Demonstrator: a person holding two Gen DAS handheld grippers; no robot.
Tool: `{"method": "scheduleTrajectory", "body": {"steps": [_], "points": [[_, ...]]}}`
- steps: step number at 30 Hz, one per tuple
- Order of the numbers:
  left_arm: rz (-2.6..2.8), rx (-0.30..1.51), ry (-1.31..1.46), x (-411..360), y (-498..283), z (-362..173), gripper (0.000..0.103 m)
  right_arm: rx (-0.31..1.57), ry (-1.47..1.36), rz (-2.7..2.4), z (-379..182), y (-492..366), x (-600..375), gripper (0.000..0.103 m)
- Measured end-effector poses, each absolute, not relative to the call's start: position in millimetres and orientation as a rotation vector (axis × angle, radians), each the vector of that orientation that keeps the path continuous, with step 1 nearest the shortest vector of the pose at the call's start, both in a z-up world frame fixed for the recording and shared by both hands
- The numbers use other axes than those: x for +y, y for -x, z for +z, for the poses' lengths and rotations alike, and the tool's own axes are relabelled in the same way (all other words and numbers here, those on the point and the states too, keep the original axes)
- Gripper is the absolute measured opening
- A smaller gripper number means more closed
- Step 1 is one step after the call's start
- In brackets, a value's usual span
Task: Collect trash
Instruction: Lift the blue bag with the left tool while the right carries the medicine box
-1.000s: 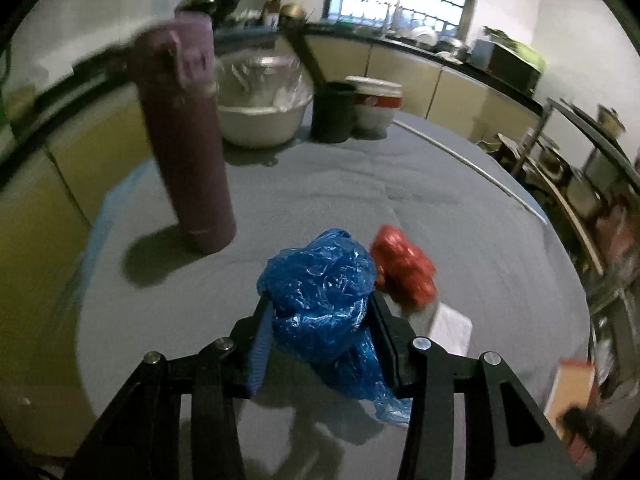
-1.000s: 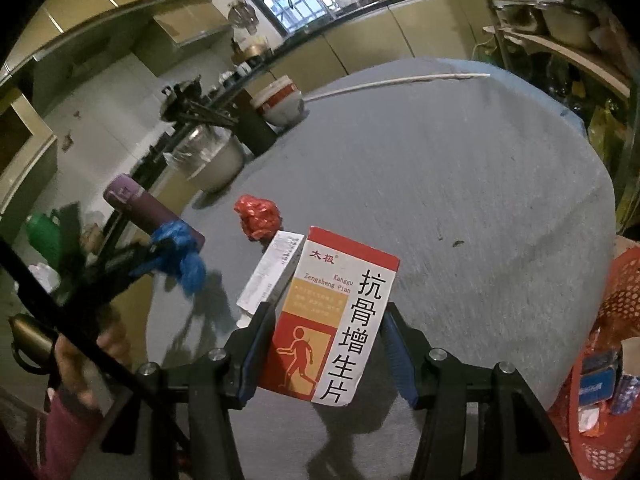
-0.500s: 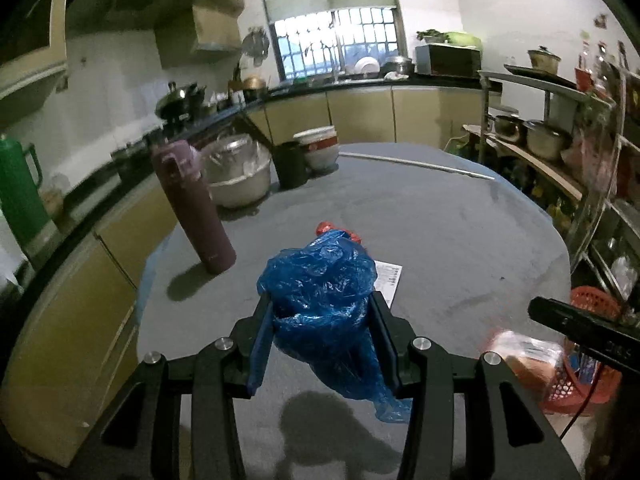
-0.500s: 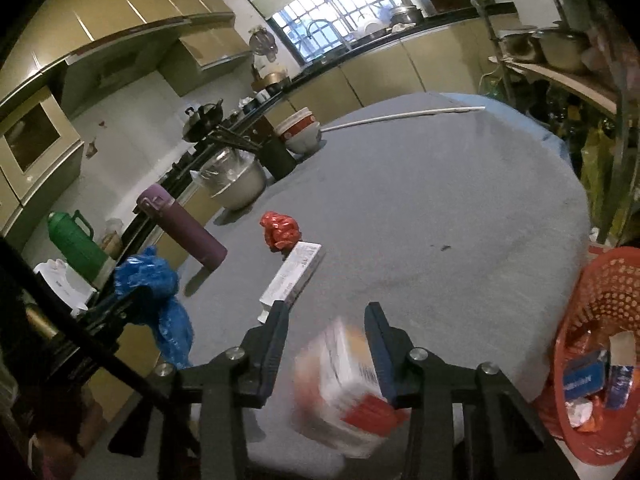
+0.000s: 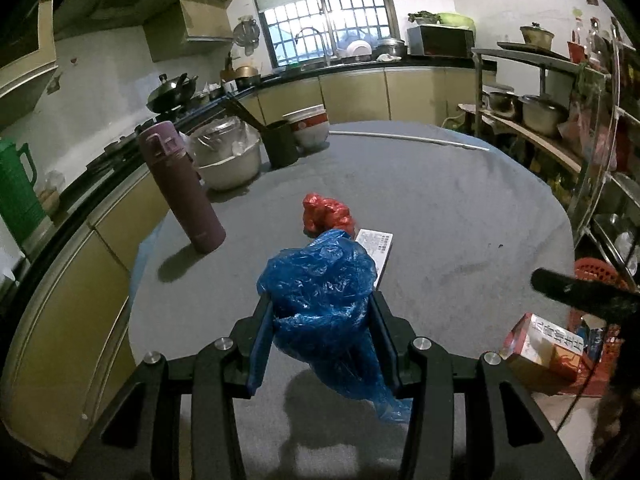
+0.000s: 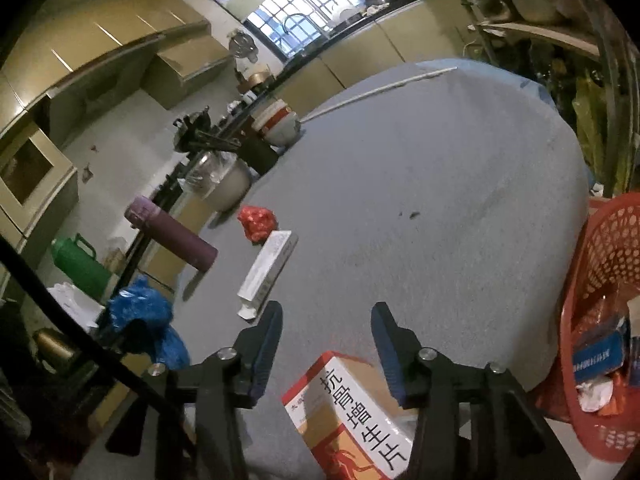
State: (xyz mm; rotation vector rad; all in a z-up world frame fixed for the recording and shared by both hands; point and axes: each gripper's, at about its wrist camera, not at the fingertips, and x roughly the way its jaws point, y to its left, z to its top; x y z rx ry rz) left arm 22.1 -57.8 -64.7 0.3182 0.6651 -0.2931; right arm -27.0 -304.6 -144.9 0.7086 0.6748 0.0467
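- Your left gripper is clamped on the crinkly blue plastic bag, held above the grey desk; the red mesh basket lies well off to its right, past the desk edge.
- Your right gripper has its jaws opening with nothing between them; the stiff medicine box sits below it, clear of the pads.
- A crumpled red wrapper and a long white carton, lying lengthwise away from you, wait on the desk, nearer your left hand.
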Motion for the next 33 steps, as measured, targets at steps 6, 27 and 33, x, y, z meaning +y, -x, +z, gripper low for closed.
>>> {"method": "scheduleTrajectory", "body": {"steps": [6, 27, 33], "points": [[-0.307, 0.673, -0.345, -67, -27, -71, 0.048, 0.682, -0.658, 0.092, -137, 38, -311, 0.075], [-0.330, 0.723, -0.364, -76, -38, -87, 0.048, 0.829, -0.295, 0.124, -166, 38, -257, 0.076], [-0.333, 0.723, -0.363, -75, -38, -86, 0.048, 0.824, -0.254, 0.113, -168, 34, -249, 0.059]]}}
